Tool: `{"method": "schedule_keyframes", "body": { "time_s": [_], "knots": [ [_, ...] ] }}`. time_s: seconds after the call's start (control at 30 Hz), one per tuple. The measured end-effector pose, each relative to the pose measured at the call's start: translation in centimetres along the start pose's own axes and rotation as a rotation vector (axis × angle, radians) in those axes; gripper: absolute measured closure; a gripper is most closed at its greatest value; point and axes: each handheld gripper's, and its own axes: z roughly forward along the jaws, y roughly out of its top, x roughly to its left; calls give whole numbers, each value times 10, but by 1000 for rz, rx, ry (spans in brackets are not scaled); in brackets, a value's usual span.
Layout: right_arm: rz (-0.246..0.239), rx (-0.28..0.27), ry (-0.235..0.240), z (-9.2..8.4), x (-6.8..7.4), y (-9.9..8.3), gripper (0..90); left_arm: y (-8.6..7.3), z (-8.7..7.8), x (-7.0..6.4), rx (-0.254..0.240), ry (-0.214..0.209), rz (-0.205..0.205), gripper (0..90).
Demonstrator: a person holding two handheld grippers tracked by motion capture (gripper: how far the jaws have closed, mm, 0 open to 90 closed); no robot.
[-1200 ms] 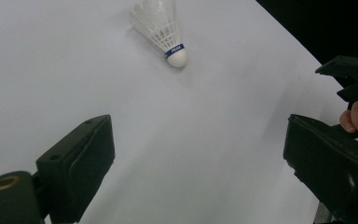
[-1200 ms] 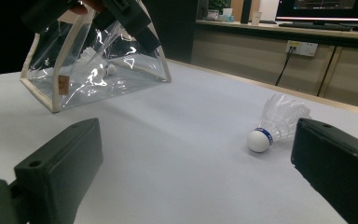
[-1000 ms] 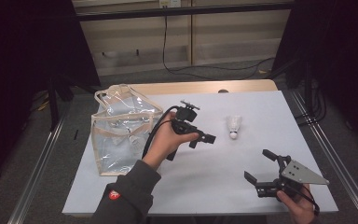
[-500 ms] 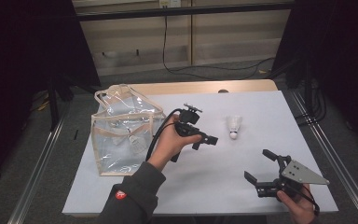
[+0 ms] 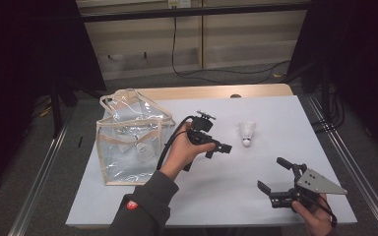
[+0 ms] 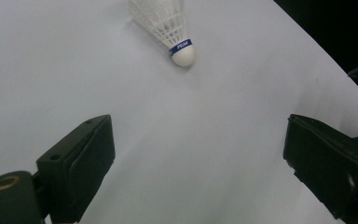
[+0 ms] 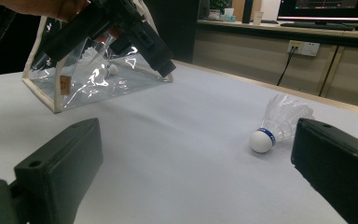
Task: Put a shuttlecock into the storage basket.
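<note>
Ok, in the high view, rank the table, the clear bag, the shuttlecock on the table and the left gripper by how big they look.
1. table
2. clear bag
3. left gripper, raised nearer the camera, so slightly flattered
4. shuttlecock

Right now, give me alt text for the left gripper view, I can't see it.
A white shuttlecock lies on the white table, cork end pointing toward the camera, blue band around the cork. The left gripper hangs above the table with its two black jaws wide apart and nothing between them.
</note>
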Motion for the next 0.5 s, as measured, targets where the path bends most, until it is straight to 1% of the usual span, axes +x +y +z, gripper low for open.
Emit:
{"method": "schedule_keyframes", "body": {
  "time_s": [0.07, 0.1, 0.2, 0.37, 0.5],
  "knots": [
    [2, 1, -2, 0, 0, 0, 20, 0, 2, 1, 0, 1, -4, 90],
    [2, 1, -2, 0, 0, 0, 20, 0, 3, 1, -8, 0, -11, 91],
    [4, 1, -2, -1, 0, 0, 20, -1, 6, 2, 0, 1, -5, 90],
    [6, 1, -1, -1, 0, 0, 20, -1, 8, 2, -2, -3, -5, 90],
    [4, 1, 0, -1, 0, 0, 20, -1, 9, 2, -5, 2, -10, 90]
  ]
}}
